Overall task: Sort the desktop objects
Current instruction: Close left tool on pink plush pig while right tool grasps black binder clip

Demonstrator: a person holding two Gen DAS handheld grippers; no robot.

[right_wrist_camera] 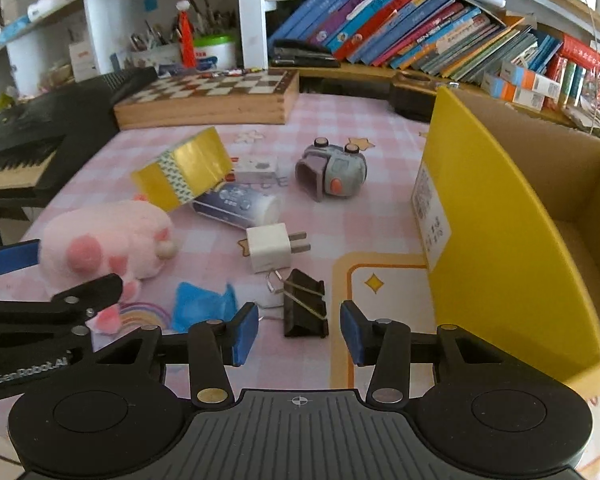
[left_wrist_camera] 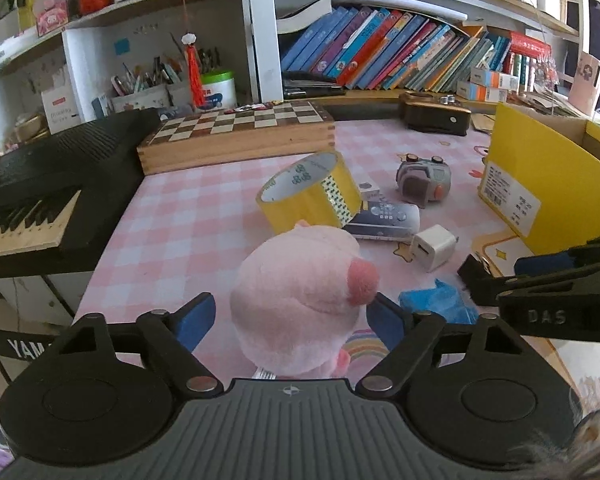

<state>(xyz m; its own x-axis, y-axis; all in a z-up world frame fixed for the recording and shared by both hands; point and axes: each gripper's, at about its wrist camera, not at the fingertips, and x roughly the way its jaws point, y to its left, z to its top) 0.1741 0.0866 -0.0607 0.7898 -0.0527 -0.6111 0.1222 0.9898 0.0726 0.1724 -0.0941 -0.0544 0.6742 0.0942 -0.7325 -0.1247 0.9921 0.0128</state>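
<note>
The left gripper has its blue fingers set either side of the pink plush toy, fairly wide, and whether the pads press the fabric I cannot tell. The toy lies on the pink checked counter, just in front of a yellow tape roll that leans on a remote. The right gripper hangs over the black binder clip, fingers partly apart with the clip between them, the pads clear of it. A white charger plug sits just behind the clip, blue crumpled plastic to its left. The yellow cardboard box stands open at the right
</note>
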